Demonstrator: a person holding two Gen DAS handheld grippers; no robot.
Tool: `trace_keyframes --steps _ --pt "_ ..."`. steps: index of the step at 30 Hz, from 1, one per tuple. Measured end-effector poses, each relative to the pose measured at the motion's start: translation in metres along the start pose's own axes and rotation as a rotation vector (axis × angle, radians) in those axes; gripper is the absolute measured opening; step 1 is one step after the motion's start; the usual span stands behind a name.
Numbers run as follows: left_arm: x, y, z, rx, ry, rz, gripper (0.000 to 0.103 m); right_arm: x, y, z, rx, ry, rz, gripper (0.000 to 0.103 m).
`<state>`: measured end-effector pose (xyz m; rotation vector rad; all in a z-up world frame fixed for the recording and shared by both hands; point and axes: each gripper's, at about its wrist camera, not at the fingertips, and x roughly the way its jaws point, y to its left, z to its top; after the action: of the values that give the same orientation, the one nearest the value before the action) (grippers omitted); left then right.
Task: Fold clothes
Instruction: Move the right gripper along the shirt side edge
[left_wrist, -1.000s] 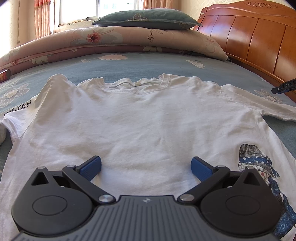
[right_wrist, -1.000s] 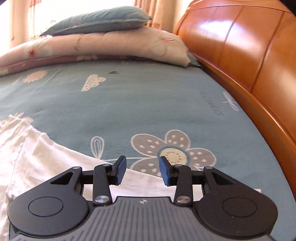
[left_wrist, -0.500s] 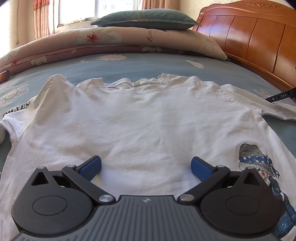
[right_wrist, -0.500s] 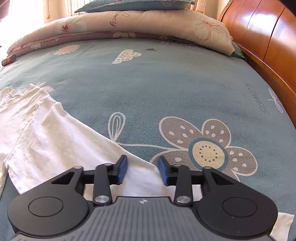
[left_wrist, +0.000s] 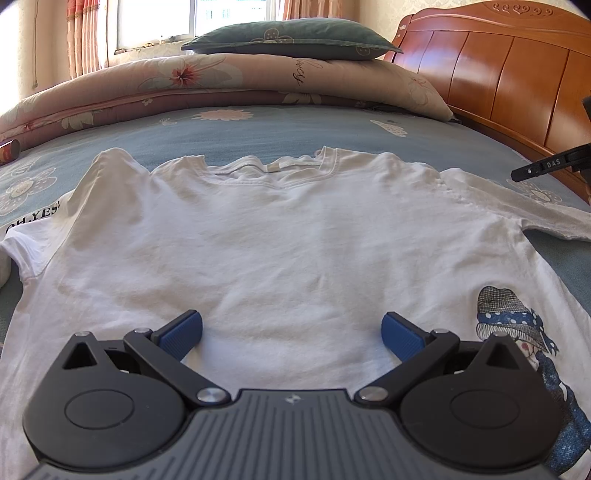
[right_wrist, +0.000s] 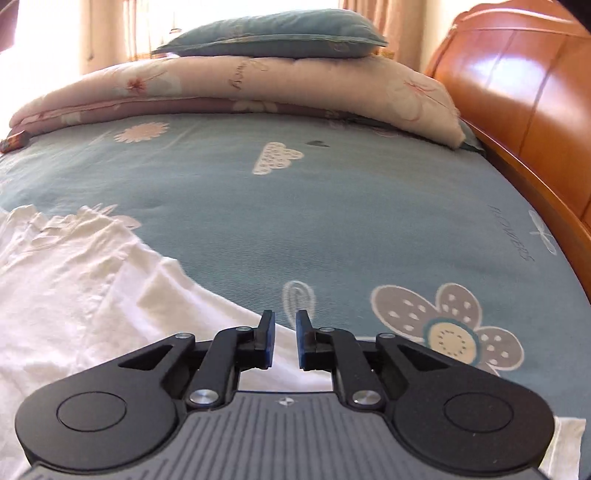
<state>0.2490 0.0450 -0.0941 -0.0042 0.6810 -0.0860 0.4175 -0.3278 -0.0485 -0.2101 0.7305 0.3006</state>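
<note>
A white shirt (left_wrist: 280, 236) lies spread flat on the bed (right_wrist: 332, 206), your left tongs (left_wrist: 291, 332) wide over its middle, your right tongs (right_wrist: 284, 341) narrow and empty over its sleeve (right_wrist: 207, 314), seemingly closing to grip and fold it inward.

Ahead of your left gripper (left_wrist: 291, 332) it's all flat white T-shirt (left_wrist: 280, 236), nothing raised on it, jaws spread wide w/ cloth between. Beyond the collar, bare blue bedsheet (left_wrist: 258, 129) up to the folded quilt (left_wrist: 236, 81) w/ pillow (left_wrist: 291, 37) on top, which closes off the far end. Wooden headboard (left_wrist: 517, 74) walls your right side. Right gripper (right_wrist: 284, 341), jaws nearly together over the sleeve (right_wrist: 207, 310), has open sheet in front. Small dark object (left_wrist: 9, 151) sits at far left edge
</note>
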Motion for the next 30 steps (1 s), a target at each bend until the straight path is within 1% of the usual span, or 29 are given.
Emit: trace_keyframes --steps 1,3,6,8,9,10,11,15,18,20,24,25,26,28,30 --pt "0.000 0.000 0.000 0.000 0.000 0.000 0.102 0.006 0.013 0.005 -0.063 -0.002 0.005 0.034" --pt "0.000 0.000 0.000 -0.001 -0.001 -0.001 0.102 0.023 0.027 0.011 -0.149 0.023 0.012 0.034" --pt "0.000 0.001 0.000 -0.002 -0.001 -0.003 0.102 0.044 0.025 0.012 -0.184 0.080 0.025 0.037" --pt "0.000 0.001 0.000 -0.002 -0.002 -0.003 0.102 0.046 0.018 0.007 -0.163 0.083 0.056 0.045" --pt "0.000 0.000 0.000 -0.002 -0.002 -0.003 0.102 0.045 0.014 0.006 -0.151 0.080 0.068 0.047" --pt "0.000 0.000 0.000 -0.001 -0.002 -0.002 0.102 0.045 0.011 0.004 -0.138 0.077 0.079 0.052" --pt "0.000 0.000 0.000 -0.001 -0.002 -0.001 0.102 0.044 0.008 0.003 -0.126 0.073 0.091 0.054" --pt "0.000 0.000 0.000 0.000 -0.002 -0.001 0.102 0.043 -0.005 -0.001 -0.069 0.063 0.131 0.053" --pt "0.000 0.000 0.000 0.000 -0.002 -0.001 0.102 0.041 -0.011 0.000 -0.039 0.049 0.123 0.052" --pt "0.000 0.000 0.000 0.000 -0.002 -0.001 0.102 0.041 -0.012 -0.002 -0.050 0.058 0.123 0.047" --pt "0.000 0.000 0.000 0.001 -0.002 0.000 0.102 0.040 -0.014 -0.007 -0.071 0.076 0.124 0.043" --pt "0.000 -0.001 0.000 0.001 -0.002 0.000 0.102 0.040 -0.014 -0.006 -0.066 0.075 0.128 0.028" --pt "0.000 -0.001 0.000 0.001 -0.002 0.000 0.102 0.039 -0.011 -0.006 -0.076 0.071 0.119 0.005" --pt "0.000 -0.001 0.000 0.002 -0.002 0.000 0.102 0.038 -0.004 -0.006 -0.108 0.062 0.095 0.002" --pt "-0.001 -0.001 0.000 0.002 -0.002 0.000 0.102 0.039 -0.005 -0.005 -0.098 0.056 0.079 0.001"
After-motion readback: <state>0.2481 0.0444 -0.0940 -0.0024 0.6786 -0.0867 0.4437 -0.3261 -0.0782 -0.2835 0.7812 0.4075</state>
